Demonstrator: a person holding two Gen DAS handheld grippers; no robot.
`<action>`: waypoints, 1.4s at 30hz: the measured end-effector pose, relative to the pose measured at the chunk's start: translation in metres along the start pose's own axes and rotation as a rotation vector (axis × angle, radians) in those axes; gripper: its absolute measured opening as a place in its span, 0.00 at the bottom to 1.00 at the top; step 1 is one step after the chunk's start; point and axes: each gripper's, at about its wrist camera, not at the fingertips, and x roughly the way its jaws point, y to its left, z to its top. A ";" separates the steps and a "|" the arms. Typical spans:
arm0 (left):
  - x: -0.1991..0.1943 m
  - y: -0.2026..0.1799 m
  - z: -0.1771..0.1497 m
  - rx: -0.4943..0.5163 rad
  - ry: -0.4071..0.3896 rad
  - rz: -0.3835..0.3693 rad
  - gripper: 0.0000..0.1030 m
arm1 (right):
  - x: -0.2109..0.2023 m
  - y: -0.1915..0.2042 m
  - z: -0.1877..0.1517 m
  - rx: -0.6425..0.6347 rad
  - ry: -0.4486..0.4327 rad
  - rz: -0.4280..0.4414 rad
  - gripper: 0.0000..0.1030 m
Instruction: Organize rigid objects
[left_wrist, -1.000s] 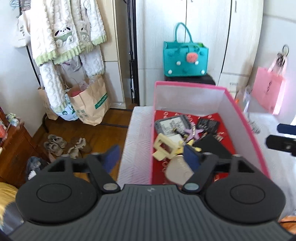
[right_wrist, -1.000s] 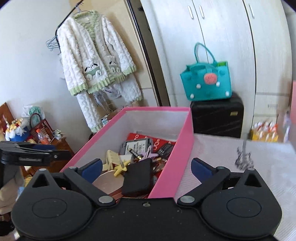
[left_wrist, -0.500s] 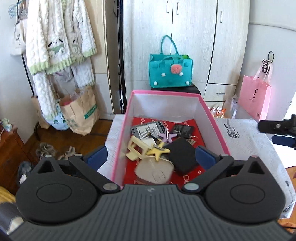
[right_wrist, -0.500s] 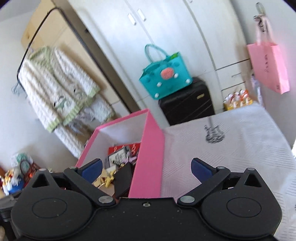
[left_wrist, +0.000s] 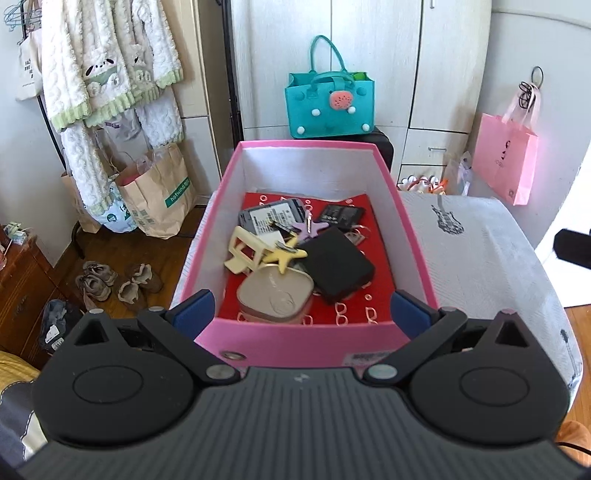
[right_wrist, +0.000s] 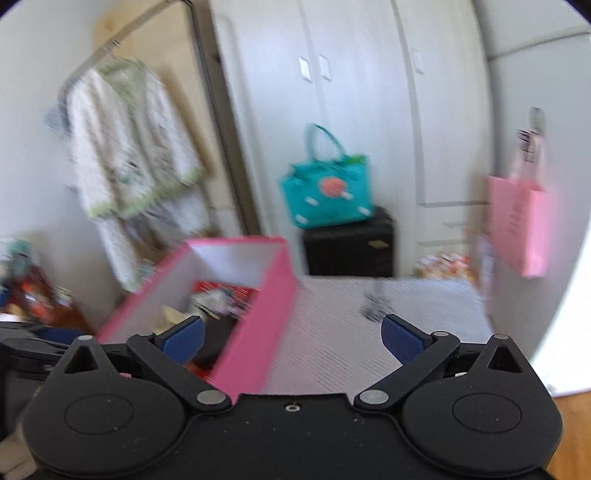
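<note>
On the white-covered worktop (left_wrist: 476, 258) stands a pink box (left_wrist: 413, 236) with white inner walls and a red lining, set toward the worktop's left edge and open at the top. Inside it the rigid things lie heaped together: a beige rounded case (left_wrist: 275, 297) nearest the front wall, a black wallet-like block (left_wrist: 338, 264) just right of it and overlapping its edge, a cream hair claw (left_wrist: 245, 251) to the left, a yellow star clip (left_wrist: 286, 254) resting on the case and the claw, a lilac star clip (left_wrist: 312, 229) behind it, a grey phone (left_wrist: 273, 216) and a black battery (left_wrist: 341, 213) toward the back wall. Small pale rings are scattered on the lining.

The left gripper (left_wrist: 301, 317) hangs just before the box's front wall, its jaws spread wide, one blue pad outside the box's left front corner and the other at the right front corner, gripping nothing. The right gripper (right_wrist: 291, 334) is off to the right of the box; its jaws are also spread and empty, the left pad over the box's near corner, the right pad over bare worktop. That view is blurred, so the box's contents cannot be made out there.

Beyond the worktop's far edge a teal bag (left_wrist: 330, 103) sits on a black case (right_wrist: 349, 243), and a pink paper bag (left_wrist: 506, 162) hangs at the right
</note>
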 end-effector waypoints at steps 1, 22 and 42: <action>0.000 -0.003 -0.002 0.004 0.004 0.005 1.00 | -0.001 0.000 -0.002 0.004 0.011 -0.035 1.00; -0.026 -0.044 -0.044 0.045 -0.100 0.050 1.00 | -0.022 -0.005 -0.051 -0.001 -0.040 -0.177 1.00; -0.020 -0.036 -0.051 0.008 -0.110 0.056 1.00 | -0.017 -0.009 -0.057 -0.002 -0.032 -0.202 1.00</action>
